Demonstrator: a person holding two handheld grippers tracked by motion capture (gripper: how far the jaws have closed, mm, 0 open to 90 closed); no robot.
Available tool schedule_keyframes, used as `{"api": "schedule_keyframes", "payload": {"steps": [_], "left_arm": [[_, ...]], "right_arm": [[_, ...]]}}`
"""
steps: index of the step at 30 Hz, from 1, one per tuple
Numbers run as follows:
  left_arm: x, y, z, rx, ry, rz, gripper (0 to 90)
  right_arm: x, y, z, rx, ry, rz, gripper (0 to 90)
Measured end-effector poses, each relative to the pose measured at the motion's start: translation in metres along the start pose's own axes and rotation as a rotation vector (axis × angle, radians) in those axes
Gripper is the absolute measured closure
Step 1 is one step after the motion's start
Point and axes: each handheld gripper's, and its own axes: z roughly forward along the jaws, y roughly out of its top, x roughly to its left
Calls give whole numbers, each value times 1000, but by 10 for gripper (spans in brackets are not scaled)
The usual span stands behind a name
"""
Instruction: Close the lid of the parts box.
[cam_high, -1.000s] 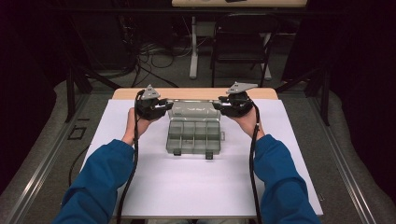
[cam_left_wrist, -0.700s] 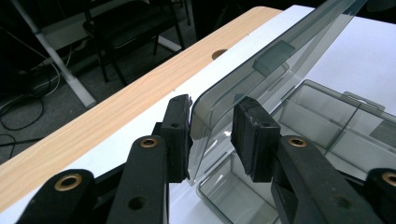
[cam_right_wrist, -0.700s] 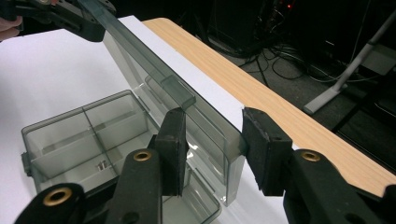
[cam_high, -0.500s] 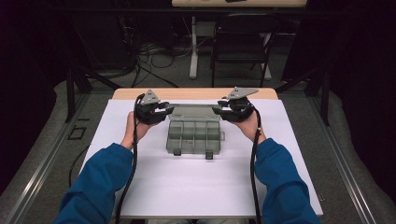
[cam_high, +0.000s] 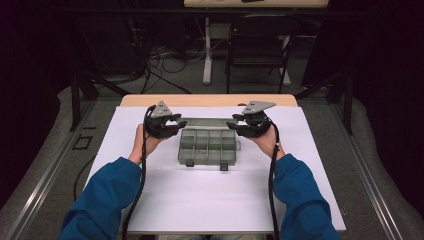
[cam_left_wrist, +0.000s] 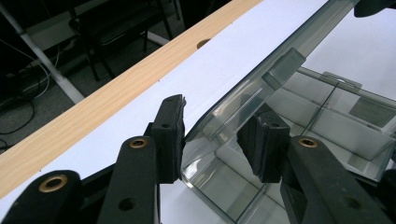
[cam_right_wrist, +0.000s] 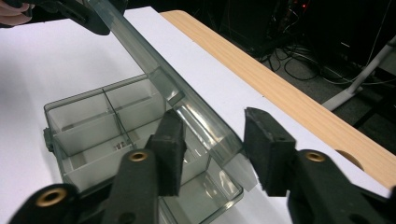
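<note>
The left gripper and right gripper each straddle one end of the raised lid, jaws parted, not clamped. The lid stands along the far edge of the box. The box sits mid-desk with bare surface all round.

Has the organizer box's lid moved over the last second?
Yes. The lid has swung back toward the table's wooden far edge, uncovering the box.

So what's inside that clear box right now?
The box holds bare divided compartments; one has a tiny dark speck, too small to identify. The raised lid and both grippers cover the far compartments.
</note>
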Motion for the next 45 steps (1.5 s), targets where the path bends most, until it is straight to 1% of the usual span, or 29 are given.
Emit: {"api": "schedule_keyframes", "payload": {"steps": [2,4,5,8,13,15,17,19,20,21,23,24,25,26,29,30,32,33,35,36,37,41,42,45], "left_arm": [[-1,0,0,1,1,6,601],[-2,-1,-1,0,-1,11,602],[-2,-2,-1,-1,-1,9,602],[-3,-4,-1,2,-3,7,602],[-5,-6,-1,5,-11,7,585],[-5,-5,0,15,-17,7,556],[-6,-4,-1,27,-22,3,481],[-8,-4,-3,37,-48,-13,386],[-9,-3,-4,46,-43,-5,355],[-10,-2,-6,48,-42,-9,319],[-11,0,-11,42,-54,-9,298],[-12,1,-14,33,-52,-9,298],[-13,3,-19,21,-62,-6,299],[-14,4,-22,10,-63,-5,315],[-16,12,-34,-50,-76,-7,373],[-16,14,-36,-62,-73,-11,427],[-15,19,-39,-90,-75,-26,486],[-15,22,-39,-92,-68,-32,541],[-15,27,-35,-86,-65,-42,615],[-15,28,-32,-73,-63,-38,662],[-16,29,-29,-62,-56,-37,692],[-17,25,-16,-14,-75,-54,788],[-18,24,-15,-15,-79,-58,812],[-20,21,-11,-7,-89,-58,850]], "right_arm": [[1,0,-1,0,-2,-3,548],[2,0,-5,-23,1,-2,521],[3,0,-7,-26,2,0,517],[5,0,-10,-28,-2,-15,521],[11,-1,-8,-26,11,-31,531],[13,-2,-7,-22,13,-36,540],[13,-3,-7,-23,16,-39,545],[14,-4,-7,-24,17,-40,546],[14,-4,-7,-24,17,-44,546],[15,-5,-7,-24,16,-44,546],[16,-5,-7,-23,17,-46,546],[16,-5,-7,-23,17,-47,546],[16,-5,-7,-23,18,-44,546],[16,-6,-7,-23,17,-49,546],[17,-6,-8,-24,18,-52,546],[17,-7,-8,-23,22,-49,546],[18,-7,-8,-22,20,-54,546],[18,-7,-8,-21,20,-54,546],[19,-7,-8,-21,20,-51,544],[19,-8,-8,-23,19,-50,544],[19,-8,-8,-20,20,-50,541],[20,-10,-8,-19,25,-42,530],[21,-11,-9,-17,24,-39,523],[21,-12,-10,-14,28,-35,508]]}}
